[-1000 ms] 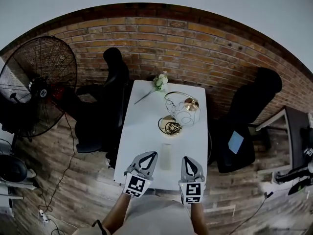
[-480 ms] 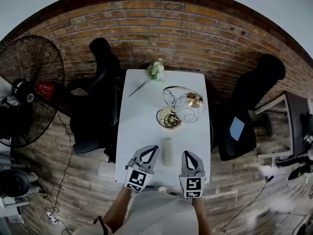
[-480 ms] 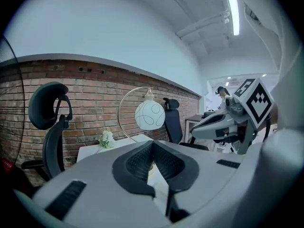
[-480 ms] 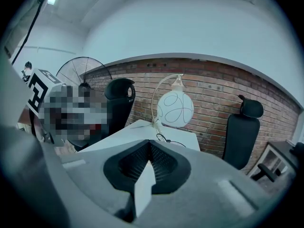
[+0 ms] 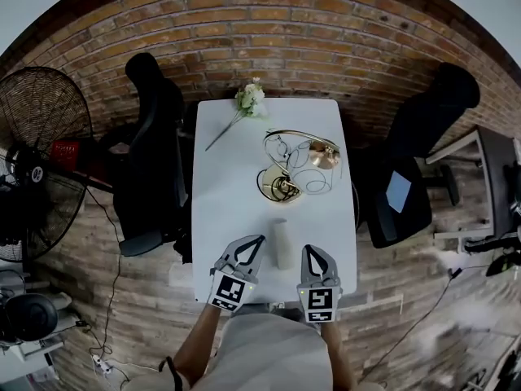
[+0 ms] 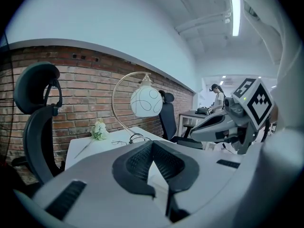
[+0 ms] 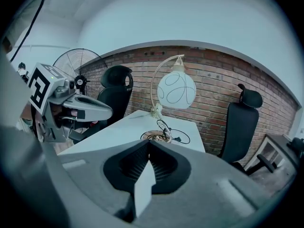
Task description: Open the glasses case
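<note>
The glasses case (image 5: 281, 244) is a pale, oblong thing lying lengthwise near the front edge of the white table (image 5: 232, 194). My left gripper (image 5: 259, 239) hangs just left of it with its tips together, shut and holding nothing. On the case's right side is my right gripper (image 5: 311, 249), also shut and holding nothing. Neither gripper touches the case. In the left gripper view the fingertips (image 6: 152, 142) meet at a point, and the right gripper (image 6: 223, 127) shows alongside. The right gripper view shows its own jaws (image 7: 148, 142) closed and the left gripper (image 7: 80, 108) at the left.
A gold arc lamp with a white globe shade (image 5: 305, 165) and a coiled cord at its base (image 5: 281, 187) stands mid-table. A white flower (image 5: 248, 98) lies at the far end. Black office chairs (image 5: 151, 161) (image 5: 423, 137) flank the table. A floor fan (image 5: 32, 169) stands at the left.
Both grippers have sunk toward the table's front edge on either side of the case, still shut. The head view has tipped further down onto the table.
</note>
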Motion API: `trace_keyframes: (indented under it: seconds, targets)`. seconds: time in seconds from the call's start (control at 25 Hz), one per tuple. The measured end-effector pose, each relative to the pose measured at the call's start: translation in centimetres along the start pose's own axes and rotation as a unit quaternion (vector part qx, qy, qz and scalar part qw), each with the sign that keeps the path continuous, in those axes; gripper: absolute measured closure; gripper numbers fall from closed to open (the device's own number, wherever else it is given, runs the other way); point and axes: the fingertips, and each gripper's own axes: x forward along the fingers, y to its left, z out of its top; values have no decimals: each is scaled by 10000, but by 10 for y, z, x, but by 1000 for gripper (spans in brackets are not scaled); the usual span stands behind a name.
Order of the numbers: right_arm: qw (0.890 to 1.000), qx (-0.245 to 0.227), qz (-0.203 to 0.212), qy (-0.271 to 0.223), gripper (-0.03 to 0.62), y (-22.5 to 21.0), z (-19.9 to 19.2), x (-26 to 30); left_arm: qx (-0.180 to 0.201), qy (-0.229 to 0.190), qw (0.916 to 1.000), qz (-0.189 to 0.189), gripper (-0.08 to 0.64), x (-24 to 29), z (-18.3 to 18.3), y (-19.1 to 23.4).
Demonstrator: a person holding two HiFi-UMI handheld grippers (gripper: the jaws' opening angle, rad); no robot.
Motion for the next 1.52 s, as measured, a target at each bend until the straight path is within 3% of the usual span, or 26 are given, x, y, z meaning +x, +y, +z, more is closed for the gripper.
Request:
trace_keyframes:
  seconds: [1.52]
  targets:
    - [9943,123,102,1052,588,37,-86,68,101,943,9921,-827,558,58,-102,7]
